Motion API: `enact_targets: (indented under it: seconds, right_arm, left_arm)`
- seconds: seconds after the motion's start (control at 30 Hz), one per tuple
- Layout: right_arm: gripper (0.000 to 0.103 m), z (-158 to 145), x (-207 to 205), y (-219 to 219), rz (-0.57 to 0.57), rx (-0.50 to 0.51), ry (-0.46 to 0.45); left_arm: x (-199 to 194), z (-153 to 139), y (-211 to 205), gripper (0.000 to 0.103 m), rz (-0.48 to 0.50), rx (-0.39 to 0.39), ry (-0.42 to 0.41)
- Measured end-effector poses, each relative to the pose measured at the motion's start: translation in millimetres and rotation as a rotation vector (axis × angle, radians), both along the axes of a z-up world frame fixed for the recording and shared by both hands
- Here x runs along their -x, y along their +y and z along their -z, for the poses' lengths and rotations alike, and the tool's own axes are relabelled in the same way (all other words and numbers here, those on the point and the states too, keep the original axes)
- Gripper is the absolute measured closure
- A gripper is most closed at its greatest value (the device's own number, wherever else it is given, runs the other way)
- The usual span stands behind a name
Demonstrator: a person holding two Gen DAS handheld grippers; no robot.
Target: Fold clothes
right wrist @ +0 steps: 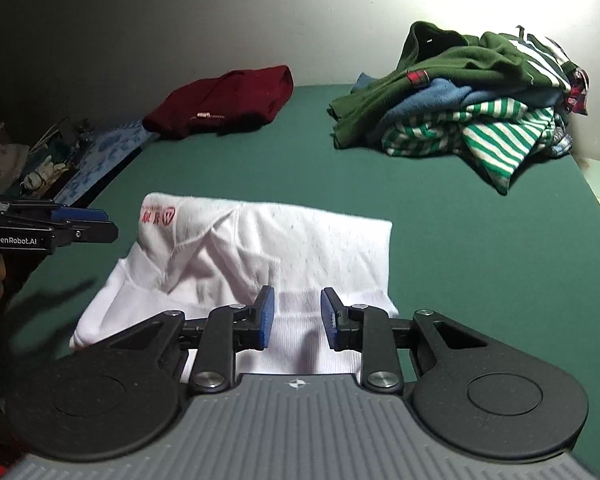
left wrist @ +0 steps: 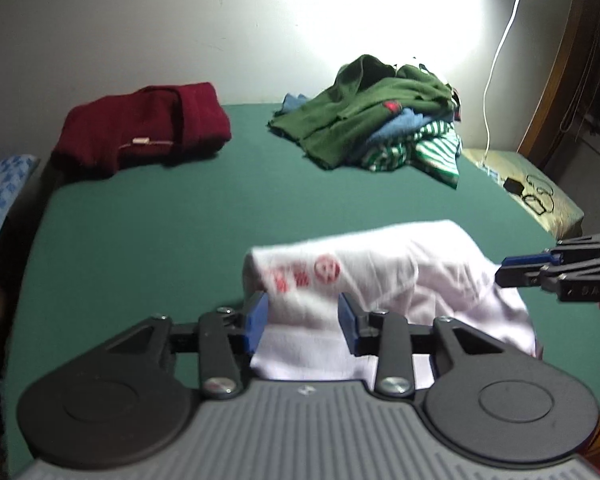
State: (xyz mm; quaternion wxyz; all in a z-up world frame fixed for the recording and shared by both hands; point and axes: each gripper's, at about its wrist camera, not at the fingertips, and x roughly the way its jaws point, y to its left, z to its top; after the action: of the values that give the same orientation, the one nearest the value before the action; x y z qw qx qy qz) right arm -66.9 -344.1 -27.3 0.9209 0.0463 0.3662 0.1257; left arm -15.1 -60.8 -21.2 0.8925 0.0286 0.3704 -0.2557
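A white T-shirt (left wrist: pixel 384 276) with a red print lies partly folded on the green table (left wrist: pixel 180 216), near the front edge. My left gripper (left wrist: pixel 303 314) is open over the shirt's near left part, its blue pads wide apart with cloth showing between and below them. In the right wrist view the same shirt (right wrist: pixel 284 240) lies in front of my right gripper (right wrist: pixel 298 310), which is open over the near hem. Each gripper shows from the side in the other view: the right gripper (left wrist: pixel 508 270) at the shirt's right edge, the left gripper (right wrist: pixel 108 226) at its left.
A folded maroon sweater (left wrist: pixel 140 128) lies at the back left. An unfolded pile of green, blue and striped clothes (left wrist: pixel 380 124) is at the back right. A black charger with cable (left wrist: pixel 532 196) lies beyond the table's right edge, and clutter (right wrist: pixel 40 156) sits to the left.
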Motion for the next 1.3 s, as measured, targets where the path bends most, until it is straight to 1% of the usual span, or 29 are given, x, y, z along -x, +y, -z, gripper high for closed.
enact_targets:
  seconds: [0.03, 0.17, 0.23, 0.3, 0.37, 0.43, 0.5, 0.57, 0.6, 0.63, 0.67, 0.7, 0.73, 0.77, 0.8, 0.9, 0.93, 1.0, 1.1, 1.13, 1.2, 1.23, 1.3]
  right_arm:
    - [0.075, 0, -8, 4, -0.001, 0.010, -0.010]
    - [0.076, 8, -42, 17, 0.006, 0.083, -0.044]
    - [0.077, 18, -58, 13, 0.032, 0.076, -0.005]
    - [0.077, 28, -72, 10, 0.050, 0.061, 0.034]
    - [0.077, 38, -80, 11, 0.040, 0.065, 0.050]
    - [0.076, 42, -83, 11, 0.046, 0.058, 0.027]
    - [0.076, 35, -83, 7, 0.051, 0.052, 0.038]
    - [0.076, 27, -83, 2, 0.056, 0.047, 0.047]
    - [0.077, 18, -74, -2, 0.058, 0.052, 0.021]
    - [0.076, 9, -65, -6, 0.059, 0.056, -0.004]
    - [0.076, 0, -53, -11, 0.041, 0.055, -0.021]
    - [0.076, -6, -41, -17, 0.020, 0.046, -0.018]
    - [0.076, -9, -31, -20, 0.007, 0.042, -0.007]
    - [0.076, -12, -20, -23, -0.006, 0.038, 0.004]
    - [0.076, -12, -8, -23, -0.024, 0.044, 0.017]
    - [0.076, -6, 15, -14, -0.090, 0.062, 0.051]
    - [0.076, -1, 17, -10, -0.096, 0.068, 0.070]
    - [0.076, 9, 21, -4, -0.108, 0.081, 0.109]
    - [0.076, 25, 26, 2, -0.107, 0.101, 0.169]
    - [0.076, 26, 27, 1, -0.101, 0.096, 0.171]
    - [0.077, 24, 28, -1, -0.092, 0.096, 0.173]
    - [0.076, 21, 27, -1, -0.089, 0.100, 0.171]
    - [0.076, 8, 29, 0, -0.090, 0.099, 0.117]
  left_arm:
    - [-7, 4, -4, 0.074, -0.005, -0.012, 0.005]
    - [-35, 22, -22, 0.075, -0.025, -0.062, 0.025]
    - [-49, 31, -31, 0.076, -0.035, -0.087, 0.035]
    - [-55, 43, -27, 0.077, -0.053, -0.098, 0.045]
    - [-57, 44, -29, 0.077, -0.058, -0.104, 0.035]
    - [-58, 43, -35, 0.077, -0.054, -0.135, 0.022]
    - [-56, 40, -40, 0.077, -0.047, -0.167, 0.015]
    - [-50, 31, -37, 0.077, -0.049, -0.181, 0.001]
    - [-45, 25, -35, 0.078, -0.054, -0.183, -0.010]
    - [-36, 16, -29, 0.079, -0.055, -0.166, -0.026]
    - [-26, 7, -23, 0.074, -0.054, -0.145, -0.044]
    - [-16, -3, -17, 0.068, -0.053, -0.123, -0.061]
    - [-5, -10, -14, 0.058, -0.046, -0.112, -0.072]
    - [5, -15, -11, 0.054, -0.037, -0.099, -0.071]
    - [16, -18, -8, 0.054, -0.028, -0.085, -0.068]
    - [38, -13, -8, 0.057, 0.011, -0.051, 0.000]
    - [44, -8, -11, 0.058, 0.023, -0.045, 0.024]
    - [50, 7, -18, 0.058, 0.046, -0.051, 0.075]
    - [53, 32, -23, 0.061, 0.046, -0.093, 0.123]
    - [55, 35, -22, 0.060, 0.043, -0.095, 0.120]
    - [57, 30, -20, 0.060, 0.047, -0.088, 0.111]
    - [59, 24, -19, 0.060, 0.055, -0.076, 0.091]
    - [64, 11, -17, 0.058, 0.075, -0.052, 0.049]
